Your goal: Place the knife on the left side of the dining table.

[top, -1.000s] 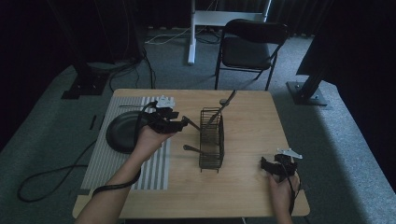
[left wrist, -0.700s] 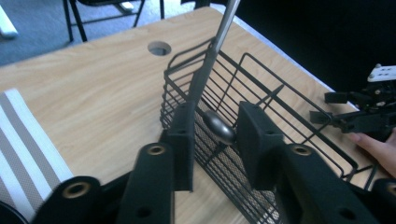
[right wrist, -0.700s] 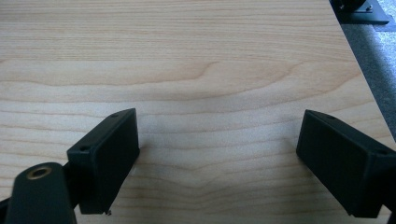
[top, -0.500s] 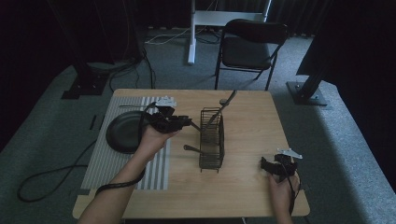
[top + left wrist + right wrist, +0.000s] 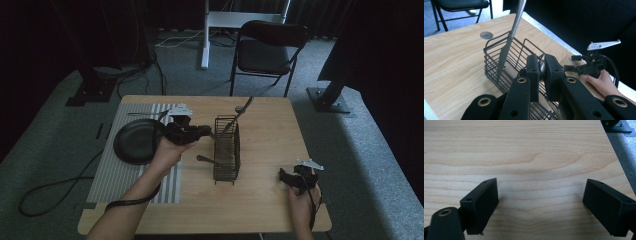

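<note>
Left gripper (image 5: 542, 71) clamps dark rounded utensil handle (image 5: 541, 70) beside wire basket (image 5: 510, 65).

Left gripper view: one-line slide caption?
Left gripper clamps a utensil handle beside the wire basket holding another utensil.

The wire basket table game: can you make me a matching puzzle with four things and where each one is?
Things:
1. black wire basket
2. round black plate
3. left gripper
4. right gripper

Places or states:
A. lying on the striped grey mat
B. jaws wide apart over bare wood
C. standing in the middle of the wooden table, a long metal utensil leaning in it
D. jaws clamped on a small rounded metal piece

Pairs: 1-C, 2-A, 3-D, 4-B
</note>
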Available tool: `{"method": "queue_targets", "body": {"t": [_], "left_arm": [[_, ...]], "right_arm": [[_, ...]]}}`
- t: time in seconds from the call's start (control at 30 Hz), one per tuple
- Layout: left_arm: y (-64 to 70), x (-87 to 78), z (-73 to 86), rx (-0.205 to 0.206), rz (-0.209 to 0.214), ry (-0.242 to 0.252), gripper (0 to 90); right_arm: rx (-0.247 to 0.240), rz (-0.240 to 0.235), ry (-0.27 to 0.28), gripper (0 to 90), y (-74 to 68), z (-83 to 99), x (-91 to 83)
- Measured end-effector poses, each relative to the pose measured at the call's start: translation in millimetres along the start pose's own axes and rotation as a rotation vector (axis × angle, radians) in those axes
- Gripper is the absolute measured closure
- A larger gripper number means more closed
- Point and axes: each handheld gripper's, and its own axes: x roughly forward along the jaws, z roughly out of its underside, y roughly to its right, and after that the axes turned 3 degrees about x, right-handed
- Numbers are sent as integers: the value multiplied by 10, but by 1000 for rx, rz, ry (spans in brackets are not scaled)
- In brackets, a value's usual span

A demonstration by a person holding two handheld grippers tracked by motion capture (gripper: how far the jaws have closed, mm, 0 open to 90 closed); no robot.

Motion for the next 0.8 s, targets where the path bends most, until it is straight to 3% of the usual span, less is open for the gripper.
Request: {"method": "queue_targets", "body": {"t": [0.27, 0.6, 0.8], "left_arm": [[50, -151, -45, 6, -17, 41, 840], [113, -255, -154, 36, -16, 46, 840], [173, -383, -271, 39, -19, 94, 840]], "right_arm": [[0, 0, -1, 121, 0, 0, -1], [-1, 0, -1, 121, 1, 0, -1], [-1, 0, -1, 121, 1, 0, -1]]}}
